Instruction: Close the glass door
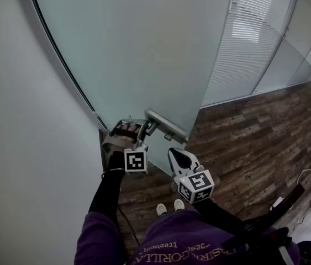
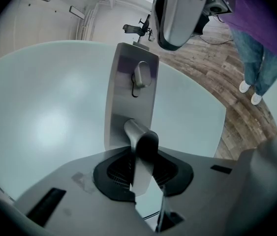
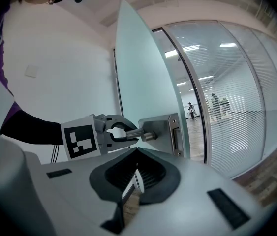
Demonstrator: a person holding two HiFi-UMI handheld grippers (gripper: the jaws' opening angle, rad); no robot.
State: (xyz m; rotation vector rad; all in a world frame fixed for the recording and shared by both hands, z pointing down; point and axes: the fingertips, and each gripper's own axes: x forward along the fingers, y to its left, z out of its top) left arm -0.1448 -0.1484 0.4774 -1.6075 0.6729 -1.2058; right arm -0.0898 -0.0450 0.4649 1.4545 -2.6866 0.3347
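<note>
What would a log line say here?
glass door: open | left gripper: shut on door handle | right gripper: empty, clear of door

Dark wood-plank floor, boards in staggered courses. Directly on floor: pair of white shoes, worn by person, side by side; thin white cable, looped, at right; small white object near cable.

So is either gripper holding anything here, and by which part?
The left gripper clamps the silver metal lever handle of the frosted glass door, on its bar past the bend. The right gripper holds nothing.
</note>
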